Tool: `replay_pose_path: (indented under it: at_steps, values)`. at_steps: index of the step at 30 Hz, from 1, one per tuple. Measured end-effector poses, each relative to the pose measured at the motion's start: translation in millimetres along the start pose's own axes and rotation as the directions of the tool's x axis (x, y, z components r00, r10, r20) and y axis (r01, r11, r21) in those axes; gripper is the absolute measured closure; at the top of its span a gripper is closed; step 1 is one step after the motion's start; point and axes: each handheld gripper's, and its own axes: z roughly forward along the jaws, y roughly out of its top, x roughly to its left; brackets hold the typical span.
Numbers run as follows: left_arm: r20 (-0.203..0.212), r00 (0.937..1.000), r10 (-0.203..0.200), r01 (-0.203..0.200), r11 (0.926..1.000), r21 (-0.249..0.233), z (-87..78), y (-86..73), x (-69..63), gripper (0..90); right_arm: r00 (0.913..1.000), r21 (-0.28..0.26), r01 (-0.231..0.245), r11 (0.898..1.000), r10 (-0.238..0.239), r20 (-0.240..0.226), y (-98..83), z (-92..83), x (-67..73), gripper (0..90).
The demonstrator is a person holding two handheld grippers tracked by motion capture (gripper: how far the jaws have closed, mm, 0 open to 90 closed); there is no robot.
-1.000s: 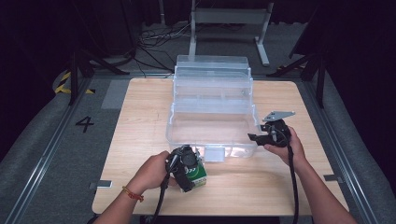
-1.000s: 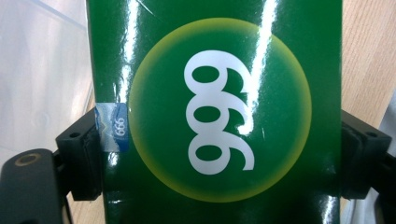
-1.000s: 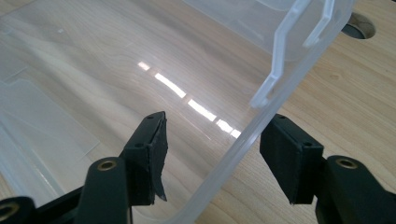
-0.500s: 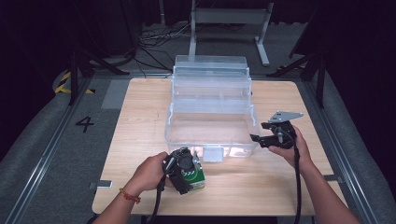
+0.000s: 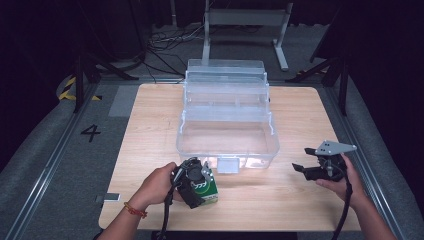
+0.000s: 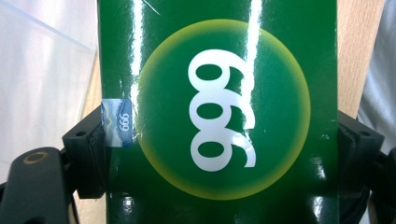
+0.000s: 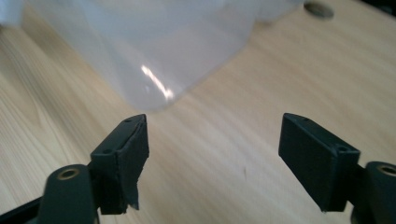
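Green box (image 6: 219, 112) with the white 999 already pinched between the left gripper (image 5: 196, 181) fingers (image 6: 86, 156), pads tight on both sides, sitting on the wooden surface (image 5: 150, 130) right in front of the clear plastic organizer (image 5: 227, 125), just off its front wall. Right gripper (image 5: 306, 168) fingers (image 7: 122, 161) spread wide with nothing between them, having just been opening, off to the side of the organizer over bare wood. So grab looks done, probably; still left, at a guess: lifting the box and dropping it into the organizer's open bottom tub.
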Motion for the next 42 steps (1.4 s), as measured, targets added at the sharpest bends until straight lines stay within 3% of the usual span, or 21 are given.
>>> replay_pose_path:
  at_steps: [6, 10, 16, 19, 22, 28, 30, 36, 37, 40, 42]
  values:
    - [-0.009, 0.9991, 0.041, -0.041, 0.9989, -0.021, -12.0, 0.9, 0.2, 16.2, 0.9974, 0.063, -0.071, 0.996, 0.071, -0.006, -46.2, 7.3, -4.6, 25.6]
    - [-0.018, 0.9980, 0.060, -0.061, 0.9956, -0.072, -27.3, 2.2, 4.7, 16.2, 0.9959, 0.096, -0.089, 0.991, 0.090, -0.004, -59.4, 15.2, -5.4, 23.9]
    - [-0.020, 0.9973, 0.070, -0.072, 0.9907, -0.115, -47.8, 7.5, 8.6, 16.1, 0.9924, 0.055, -0.121, 0.991, 0.122, -0.014, -65.5, 17.6, -8.2, 18.5]
    - [-0.016, 0.9954, 0.095, -0.096, 0.9879, -0.122, -57.5, 13.6, 14.1, 16.1, 0.9914, 0.030, -0.131, 0.991, 0.131, -0.005, -67.8, 18.9, -6.5, 16.5]
    - [-0.021, 0.9933, 0.113, -0.115, 0.9866, -0.116, -63.6, 18.2, 17.6, 16.1, 0.9910, 0.024, -0.134, 0.991, 0.134, -0.001, -68.0, 19.3, -5.8, 16.4]
    - [-0.042, 0.9855, 0.164, -0.168, 0.9766, -0.133, -84.8, 35.9, 27.9, 16.1, 0.9907, 0.019, -0.136, 0.991, 0.136, 0.002, -68.5, 19.3, -5.3, 16.4]
    - [-0.045, 0.9859, 0.161, -0.166, 0.9779, -0.127, -87.2, 38.2, 29.4, 16.1, 0.9906, 0.019, -0.137, 0.990, 0.137, 0.003, -68.6, 19.3, -5.2, 16.4]
    - [-0.057, 0.9814, 0.183, -0.189, 0.9753, -0.115, -99.5, 50.1, 47.0, 16.1, 0.9907, 0.019, -0.136, 0.990, 0.136, 0.003, -68.6, 19.2, -5.2, 16.4]
    - [-0.063, 0.9775, 0.201, -0.207, 0.9722, -0.109, -102.1, 51.9, 52.0, 16.1, 0.9906, 0.019, -0.137, 0.990, 0.136, 0.003, -68.6, 19.2, -5.2, 16.4]
    - [-0.062, 0.9801, 0.189, -0.195, 0.9745, -0.111, -105.9, 53.5, 60.7, 16.1, 0.9907, 0.019, -0.136, 0.990, 0.136, 0.003, -68.7, 19.2, -5.2, 16.4]
    - [-0.069, 0.9739, 0.216, -0.223, 0.9689, -0.107, -107.7, 54.7, 67.1, 16.1, 0.9906, 0.019, -0.137, 0.990, 0.137, 0.002, -68.7, 19.2, -5.2, 16.4]
